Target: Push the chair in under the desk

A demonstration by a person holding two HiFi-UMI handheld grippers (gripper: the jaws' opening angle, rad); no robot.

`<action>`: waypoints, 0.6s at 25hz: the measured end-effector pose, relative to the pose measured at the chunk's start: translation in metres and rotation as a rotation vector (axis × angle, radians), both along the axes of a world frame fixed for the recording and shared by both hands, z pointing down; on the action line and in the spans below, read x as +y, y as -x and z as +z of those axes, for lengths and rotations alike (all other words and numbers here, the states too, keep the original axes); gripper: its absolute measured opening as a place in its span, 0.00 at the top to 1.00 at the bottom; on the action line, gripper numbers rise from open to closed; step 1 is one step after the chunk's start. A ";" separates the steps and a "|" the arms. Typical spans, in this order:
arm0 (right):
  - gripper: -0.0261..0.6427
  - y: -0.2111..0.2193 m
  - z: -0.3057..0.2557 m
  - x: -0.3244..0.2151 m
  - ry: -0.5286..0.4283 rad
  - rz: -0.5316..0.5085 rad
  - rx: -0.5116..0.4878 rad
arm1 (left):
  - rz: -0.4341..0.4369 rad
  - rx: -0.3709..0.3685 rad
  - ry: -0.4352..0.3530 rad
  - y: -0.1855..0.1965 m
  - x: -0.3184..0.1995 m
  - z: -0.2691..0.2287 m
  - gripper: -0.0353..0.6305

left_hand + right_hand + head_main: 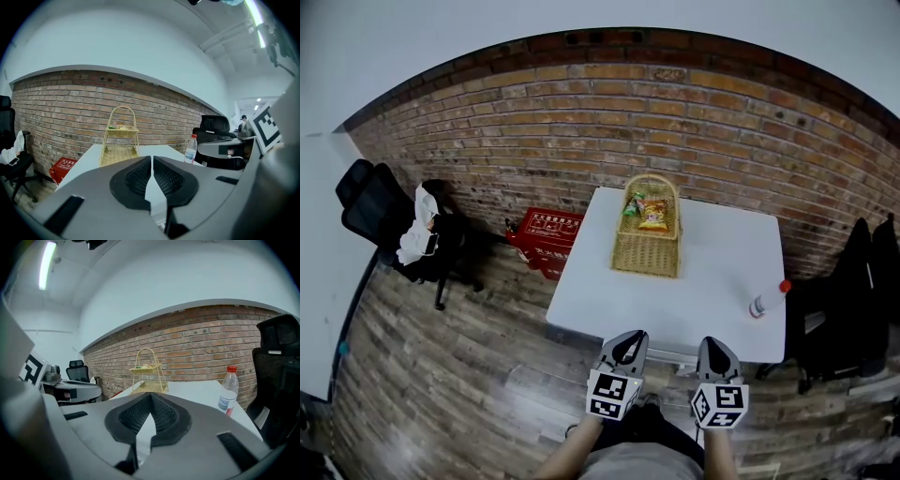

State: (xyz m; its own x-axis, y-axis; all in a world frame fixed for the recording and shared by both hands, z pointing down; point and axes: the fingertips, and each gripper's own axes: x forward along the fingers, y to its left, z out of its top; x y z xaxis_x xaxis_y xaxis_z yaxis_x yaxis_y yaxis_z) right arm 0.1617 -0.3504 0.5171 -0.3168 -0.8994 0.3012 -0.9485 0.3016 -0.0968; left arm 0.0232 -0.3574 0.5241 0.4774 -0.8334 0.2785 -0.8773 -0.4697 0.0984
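A white desk [712,272] stands against the brick wall. One black office chair [844,309] stands off the desk's right side, by the wall. A second black chair [384,220], with white cloth draped on it, stands well to the left. My left gripper [630,339] and right gripper [715,345] hover side by side at the desk's near edge, both shut and with nothing in them. In the left gripper view the pads [140,176] meet, with the desk beyond. The right gripper view shows the same closed pads [161,413] and the right chair [276,380].
A wicker basket [649,234] with snack packets sits on the desk near the wall. A plastic bottle [768,300] with a red cap stands near the desk's right edge. A red crate [546,236] rests on the wooden floor by the desk's left side.
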 end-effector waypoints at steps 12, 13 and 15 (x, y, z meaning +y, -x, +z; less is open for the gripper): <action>0.94 0.004 0.004 0.001 0.016 -0.013 -0.002 | 0.030 -0.020 -0.005 -0.011 0.001 -0.002 0.91; 0.94 0.003 0.004 0.001 0.016 -0.014 -0.003 | 0.029 -0.020 -0.005 -0.011 0.001 -0.001 0.91; 0.94 0.003 0.006 0.000 0.015 -0.018 -0.005 | 0.028 -0.019 -0.004 -0.011 0.000 -0.001 0.91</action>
State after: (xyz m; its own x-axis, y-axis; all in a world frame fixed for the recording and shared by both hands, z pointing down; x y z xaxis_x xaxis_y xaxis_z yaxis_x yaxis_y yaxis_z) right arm 0.1587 -0.3502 0.5229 -0.3340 -0.8891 0.3130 -0.9425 0.3169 -0.1057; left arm 0.0338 -0.3571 0.5233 0.4951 -0.8211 0.2842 -0.8656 -0.4944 0.0795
